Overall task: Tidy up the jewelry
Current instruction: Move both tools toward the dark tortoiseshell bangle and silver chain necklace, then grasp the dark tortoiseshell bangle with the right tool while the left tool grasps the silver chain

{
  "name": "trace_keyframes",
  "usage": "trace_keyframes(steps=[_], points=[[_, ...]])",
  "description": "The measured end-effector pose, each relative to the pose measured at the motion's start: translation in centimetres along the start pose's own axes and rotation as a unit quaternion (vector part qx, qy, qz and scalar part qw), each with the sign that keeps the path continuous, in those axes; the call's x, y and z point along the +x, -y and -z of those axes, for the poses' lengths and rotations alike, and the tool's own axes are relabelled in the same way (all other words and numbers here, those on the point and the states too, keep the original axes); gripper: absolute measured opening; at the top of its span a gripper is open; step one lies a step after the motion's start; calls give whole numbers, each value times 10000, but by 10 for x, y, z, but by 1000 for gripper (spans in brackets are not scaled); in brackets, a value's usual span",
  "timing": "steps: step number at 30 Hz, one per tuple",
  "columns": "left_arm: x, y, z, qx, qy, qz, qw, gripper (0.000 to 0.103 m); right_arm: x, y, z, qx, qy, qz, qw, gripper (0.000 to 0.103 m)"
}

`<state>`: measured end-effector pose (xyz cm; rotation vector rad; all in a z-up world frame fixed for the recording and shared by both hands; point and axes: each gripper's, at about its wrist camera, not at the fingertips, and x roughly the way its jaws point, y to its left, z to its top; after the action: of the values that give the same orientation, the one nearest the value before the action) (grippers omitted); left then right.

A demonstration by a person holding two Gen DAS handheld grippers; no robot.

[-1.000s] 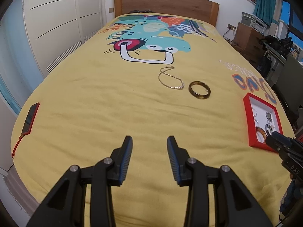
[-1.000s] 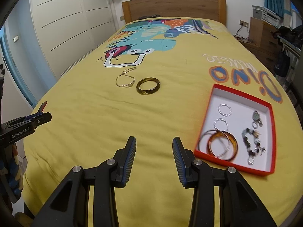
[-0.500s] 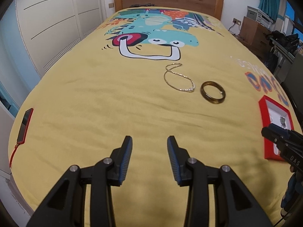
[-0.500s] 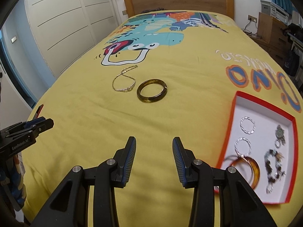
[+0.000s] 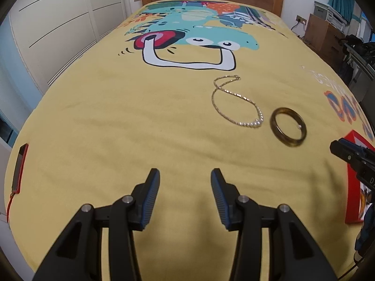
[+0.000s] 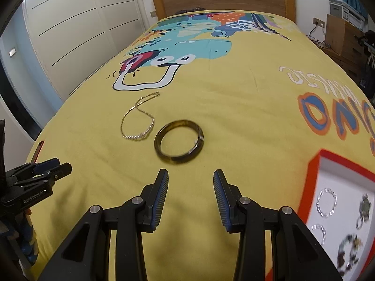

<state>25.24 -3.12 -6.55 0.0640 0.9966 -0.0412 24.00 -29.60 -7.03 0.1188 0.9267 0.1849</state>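
Bangle [image 6: 179,141]: dark olive, glossy, lying flat.

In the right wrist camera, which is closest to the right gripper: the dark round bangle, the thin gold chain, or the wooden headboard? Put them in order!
From the right gripper:
1. The dark, glossy round bangle, lying just ahead of the fingertips on the yellow bedspread.
2. The thin gold chain, farther ahead and to the left of the bangle.
3. The wooden headboard, at the far end of the bed.

A bed with a yellow dinosaur-print cover [image 6: 234,117] carries 4 things: a thin chain [image 6: 138,119], a dark bangle [image 6: 179,141], a red-rimmed tray [image 6: 311,187] and a phone [image 5: 20,167] at its edge.
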Motion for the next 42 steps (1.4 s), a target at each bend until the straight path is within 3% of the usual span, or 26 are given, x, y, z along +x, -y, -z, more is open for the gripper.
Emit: trace_keyframes(steps=[14,24,29,37,42], points=[[56,-3,-49,-281,-92,154,9994,47,46,19,-27,127,-40,-76,9999,40],[112,16,-101,-480,-364,884,9943,48,73,28,-38,84,-180,-142,9997,40],[134,31,-122,-410,-347,885,9946,49,88,27,-43,21,-285,-172,9994,40],[151,40,-124,-221,-362,809,9958,49,108,16,-44,-183,-413,-72,9990,40],[145,41,-114,-137,-298,878,9956,45,111,9,-37,-302,-481,5,9984,27]])
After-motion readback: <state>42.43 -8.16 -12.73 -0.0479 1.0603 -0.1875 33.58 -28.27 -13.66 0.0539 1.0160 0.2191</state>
